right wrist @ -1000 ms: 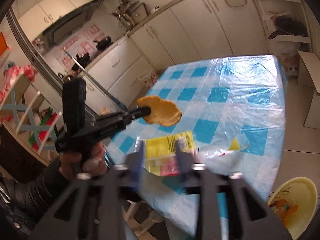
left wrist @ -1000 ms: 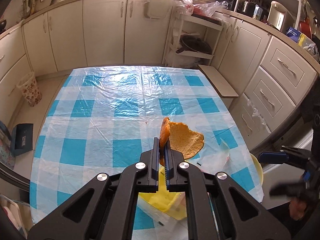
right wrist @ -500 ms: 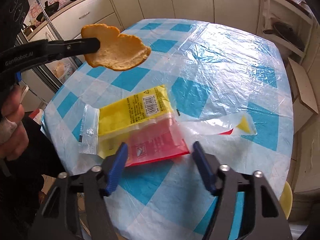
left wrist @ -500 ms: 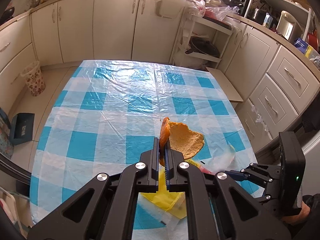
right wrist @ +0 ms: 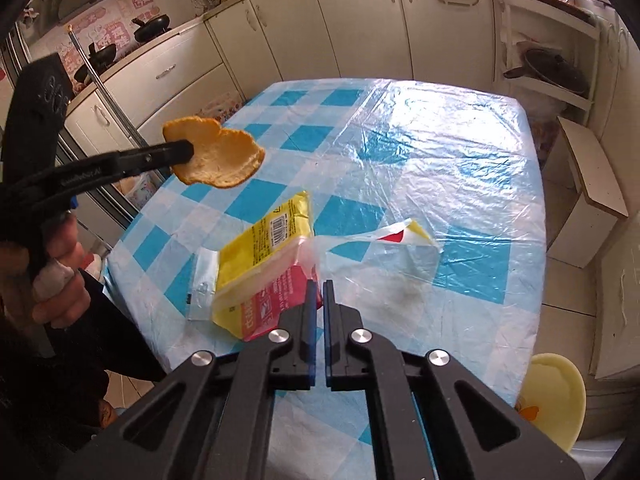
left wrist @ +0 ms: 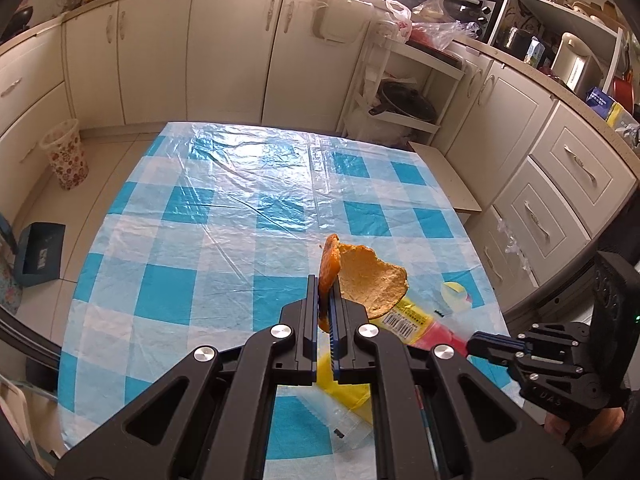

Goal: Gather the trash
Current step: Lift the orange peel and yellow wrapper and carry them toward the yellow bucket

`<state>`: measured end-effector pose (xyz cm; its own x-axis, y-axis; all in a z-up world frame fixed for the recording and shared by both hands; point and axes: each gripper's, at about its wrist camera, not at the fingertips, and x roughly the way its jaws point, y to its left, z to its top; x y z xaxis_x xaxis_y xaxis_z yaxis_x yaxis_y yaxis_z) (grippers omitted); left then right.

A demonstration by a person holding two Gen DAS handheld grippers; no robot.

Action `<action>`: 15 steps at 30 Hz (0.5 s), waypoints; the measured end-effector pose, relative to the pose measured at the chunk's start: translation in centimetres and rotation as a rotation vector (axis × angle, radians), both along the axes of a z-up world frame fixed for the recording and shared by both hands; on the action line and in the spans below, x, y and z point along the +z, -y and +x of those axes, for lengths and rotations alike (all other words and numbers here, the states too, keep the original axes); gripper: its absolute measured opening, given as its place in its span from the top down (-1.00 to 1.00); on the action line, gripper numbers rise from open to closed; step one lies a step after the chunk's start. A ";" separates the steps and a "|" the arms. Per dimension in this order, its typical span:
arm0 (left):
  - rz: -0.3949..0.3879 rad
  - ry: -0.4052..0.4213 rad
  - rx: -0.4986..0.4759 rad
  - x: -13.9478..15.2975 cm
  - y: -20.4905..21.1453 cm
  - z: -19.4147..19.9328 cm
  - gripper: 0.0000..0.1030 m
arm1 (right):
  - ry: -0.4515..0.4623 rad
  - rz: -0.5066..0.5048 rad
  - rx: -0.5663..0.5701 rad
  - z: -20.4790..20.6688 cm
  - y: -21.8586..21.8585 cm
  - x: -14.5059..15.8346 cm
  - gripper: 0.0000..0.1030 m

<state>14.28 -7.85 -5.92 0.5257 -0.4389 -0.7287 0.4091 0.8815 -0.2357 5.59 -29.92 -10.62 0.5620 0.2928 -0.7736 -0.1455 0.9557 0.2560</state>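
Note:
A piece of orange peel [left wrist: 368,284] hangs above the checked table [left wrist: 240,200], and my left gripper [left wrist: 328,292] is shut on its edge. The right wrist view shows that peel [right wrist: 220,160] up at the left in the left gripper [right wrist: 188,150]. A yellow and red wrapper [right wrist: 264,256] lies near the table's front edge. My right gripper [right wrist: 319,286] has its jaws closing, nearly together, with the wrapper's red end pinched between the pads. From the left wrist view, the right gripper [left wrist: 472,347] meets the wrapper [left wrist: 416,316] at its red tip.
A clear plastic bag with a yellow and red corner [right wrist: 400,240] lies just right of the wrapper. On the floor stand a yellow bowl [right wrist: 552,392] past the table's corner, a wooden bench [right wrist: 592,176] and a flowered waste basket [left wrist: 66,156]. Cabinets ring the room.
My right gripper went from wide open to closed on the wrapper's red end and came lower toward the table. The left gripper kept the peel in the air.

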 end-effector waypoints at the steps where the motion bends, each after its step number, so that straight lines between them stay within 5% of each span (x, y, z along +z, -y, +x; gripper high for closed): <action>1: 0.000 -0.001 -0.001 0.0 0.1 0.0 0.91 | 0.012 0.006 -0.008 -0.3 0.4 0.5 0.94; 15: -0.004 0.000 -0.046 0.0 2.6 -0.6 0.91 | 0.172 0.088 -0.126 -5.0 5.8 5.8 0.96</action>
